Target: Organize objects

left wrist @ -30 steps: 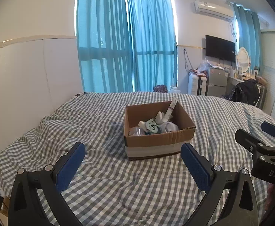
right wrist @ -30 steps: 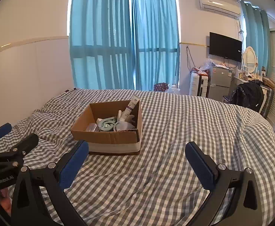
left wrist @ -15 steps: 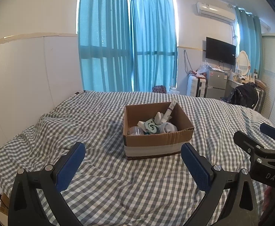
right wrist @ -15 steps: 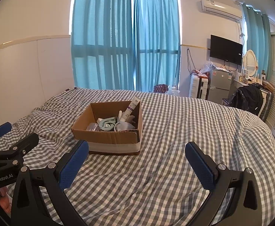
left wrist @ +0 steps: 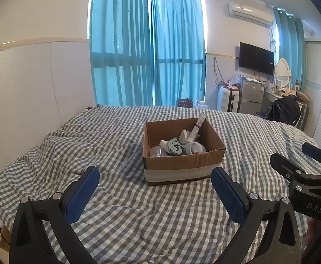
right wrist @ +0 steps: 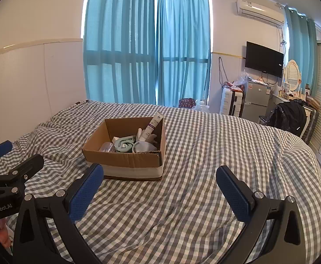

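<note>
A cardboard box (left wrist: 182,165) stands on the checked bed (left wrist: 116,154); it also shows in the right wrist view (right wrist: 125,165). In it lie a white tube (left wrist: 196,127) leaning on the far wall, a pale green curved piece (left wrist: 174,146), a clear cup (left wrist: 157,151) and grey-white cloth (left wrist: 195,147). My left gripper (left wrist: 155,184) is open and empty, just short of the box's near wall. My right gripper (right wrist: 160,183) is open and empty, to the right of the box. Each gripper shows at the edge of the other's view.
White wall panels run along the left of the bed. Blue curtains (left wrist: 147,50) hang behind it. A TV (left wrist: 256,58), a small fridge (left wrist: 251,96), a suitcase and a black bag (left wrist: 286,110) stand at the far right, beyond the bed.
Both views have shifted slightly: the box sits a little lower and nearer in each. Both grippers stay open and empty.
</note>
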{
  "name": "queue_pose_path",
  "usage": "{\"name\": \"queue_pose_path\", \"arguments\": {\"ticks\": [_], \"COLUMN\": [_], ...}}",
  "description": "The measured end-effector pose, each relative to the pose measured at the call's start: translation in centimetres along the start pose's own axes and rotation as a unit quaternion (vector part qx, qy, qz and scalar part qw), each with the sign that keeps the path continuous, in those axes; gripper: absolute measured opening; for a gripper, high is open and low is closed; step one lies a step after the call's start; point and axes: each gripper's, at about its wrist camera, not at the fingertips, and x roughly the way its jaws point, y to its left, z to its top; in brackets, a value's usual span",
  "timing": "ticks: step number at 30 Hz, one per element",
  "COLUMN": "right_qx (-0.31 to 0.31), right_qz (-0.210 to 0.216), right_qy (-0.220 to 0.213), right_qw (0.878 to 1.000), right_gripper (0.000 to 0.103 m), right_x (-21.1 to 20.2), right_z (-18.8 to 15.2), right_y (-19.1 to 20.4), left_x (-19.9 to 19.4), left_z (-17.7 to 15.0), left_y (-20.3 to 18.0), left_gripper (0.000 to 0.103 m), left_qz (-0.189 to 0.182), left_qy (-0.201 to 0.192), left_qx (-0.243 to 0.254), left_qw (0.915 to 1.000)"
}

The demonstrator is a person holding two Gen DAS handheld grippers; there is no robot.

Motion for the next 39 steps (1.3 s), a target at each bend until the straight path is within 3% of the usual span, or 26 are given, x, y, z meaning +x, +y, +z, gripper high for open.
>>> {"name": "queue_pose_path", "arguments": {"ticks": [39], "right_qx": [-0.006], "right_qz": [-0.006], "right_qy": [0.007], "right_qw": [1.0], "right_gripper": [0.103], "right_x": [0.56], "right_z": [-0.36], "right_y": [0.99], "left_x": [-0.18], "left_z": [-0.26], "left_y": [0.88], "left_gripper": [0.103], "left_qz": [0.011], "left_qy": [0.004], "left_qx": [-0.006], "left_qw": [0.9999]}}
